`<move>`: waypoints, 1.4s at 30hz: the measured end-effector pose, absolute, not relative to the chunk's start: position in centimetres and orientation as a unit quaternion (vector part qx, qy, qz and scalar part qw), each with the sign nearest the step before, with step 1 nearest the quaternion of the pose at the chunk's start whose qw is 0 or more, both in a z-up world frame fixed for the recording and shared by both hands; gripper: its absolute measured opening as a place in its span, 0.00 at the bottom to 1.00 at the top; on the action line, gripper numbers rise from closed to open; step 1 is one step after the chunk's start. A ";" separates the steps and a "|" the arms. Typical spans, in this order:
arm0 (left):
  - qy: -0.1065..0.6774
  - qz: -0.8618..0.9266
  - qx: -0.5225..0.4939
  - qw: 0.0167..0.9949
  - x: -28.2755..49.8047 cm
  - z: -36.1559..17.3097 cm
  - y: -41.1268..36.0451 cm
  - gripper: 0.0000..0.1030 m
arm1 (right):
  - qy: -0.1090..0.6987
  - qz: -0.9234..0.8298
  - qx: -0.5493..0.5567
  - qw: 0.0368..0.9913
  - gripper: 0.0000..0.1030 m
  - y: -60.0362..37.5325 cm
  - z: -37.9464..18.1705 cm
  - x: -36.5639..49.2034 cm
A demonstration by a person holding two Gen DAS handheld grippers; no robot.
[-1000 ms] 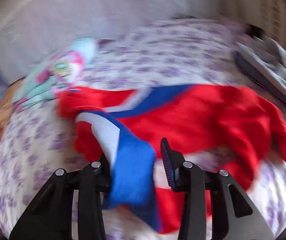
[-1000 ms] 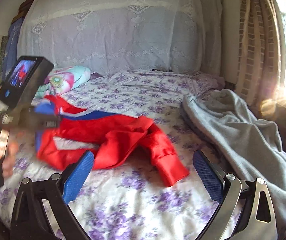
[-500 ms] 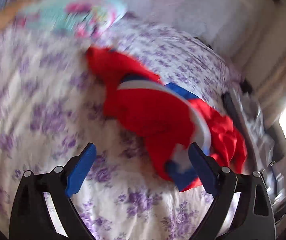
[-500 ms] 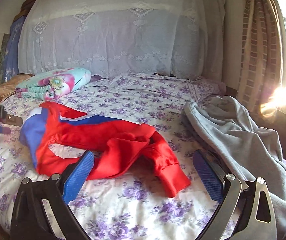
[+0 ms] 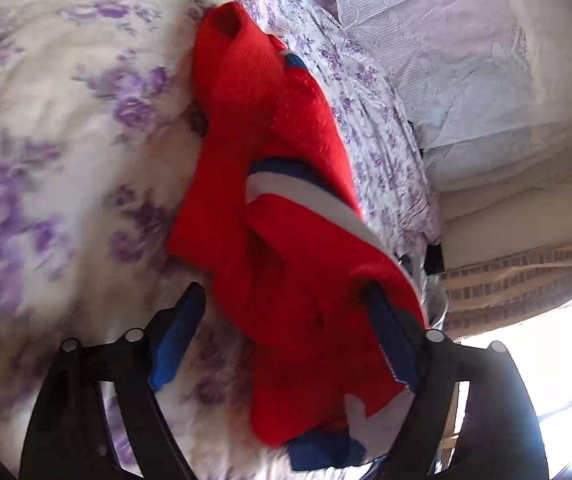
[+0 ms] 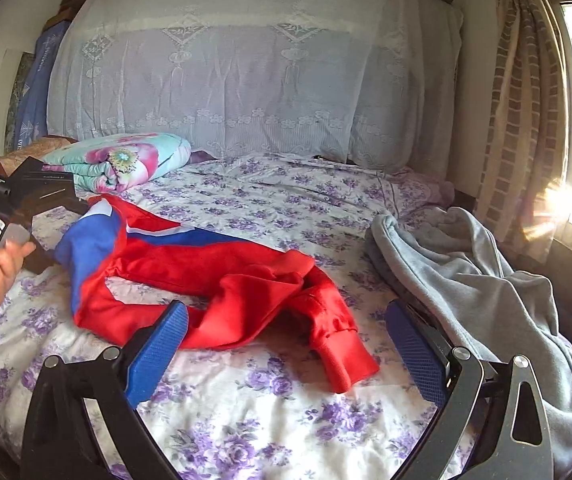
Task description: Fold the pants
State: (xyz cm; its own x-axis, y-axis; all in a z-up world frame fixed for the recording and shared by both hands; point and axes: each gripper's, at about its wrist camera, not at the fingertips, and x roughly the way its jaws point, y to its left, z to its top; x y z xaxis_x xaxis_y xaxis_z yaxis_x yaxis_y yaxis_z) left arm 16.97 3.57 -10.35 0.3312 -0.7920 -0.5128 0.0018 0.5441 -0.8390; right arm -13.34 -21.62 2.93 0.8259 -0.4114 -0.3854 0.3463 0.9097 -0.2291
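A home bedroom: a bed (image 6: 286, 208) in purple-flowered sheets fills the frame, a lace cloth (image 6: 253, 72) draped (headboard hidden) across the top, patterned curtains (image 6: 526, 120) at a sunlit window, upper right.

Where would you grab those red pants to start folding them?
Probably the ribbed cuff of the red pants, approached from the near bed edge. It lies flat, nearest the open right gripper, with bare sheet around it. The waist end sits by the open left gripper.
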 end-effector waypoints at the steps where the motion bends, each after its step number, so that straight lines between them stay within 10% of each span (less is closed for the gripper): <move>1: 0.510 -0.269 -0.395 0.715 17.3 -10.7 3.4 0.70 | 0.221 -0.200 -0.071 0.952 0.97 -21.9 2.9 -13.3; 12: 0.455 -0.199 -0.420 0.760 16.8 -9.5 4.9 0.33 | 0.231 -0.183 -0.071 0.953 0.97 -21.6 2.3 -13.0; 20: 0.334 -0.170 -0.318 0.871 10.0 0.4 11.9 0.30 | 0.229 -0.164 -0.075 0.957 0.97 -21.4 3.1 -11.5; 23: 0.345 -0.111 -0.258 0.896 7.1 1.1 14.9 0.37 | 0.224 -0.122 -0.075 0.964 0.97 -20.7 4.2 -10.0; 26: 0.413 -0.046 -0.185 0.891 7.8 -2.2 16.4 0.73 | 0.235 -0.054 -0.075 0.968 0.97 -19.8 5.4 -6.9; 34: 0.458 -0.124 -0.241 0.846 7.1 -4.8 17.1 0.84 | 0.333 0.185 -0.068 0.922 0.97 -13.0 11.1 10.3; 42: 0.468 -0.107 -0.244 0.843 8.2 -7.3 16.8 0.84 | 0.463 0.248 -0.147 0.838 0.95 -4.1 1.1 27.2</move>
State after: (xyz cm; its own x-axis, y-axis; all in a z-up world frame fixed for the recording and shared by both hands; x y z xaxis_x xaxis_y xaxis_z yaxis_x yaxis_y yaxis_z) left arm 8.18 16.85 -7.31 0.5389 -0.4092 -0.7363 -0.0480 0.8578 -0.5118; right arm 27.24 -4.07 1.11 0.4479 0.2796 -0.8493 -0.5518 0.8338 -0.0165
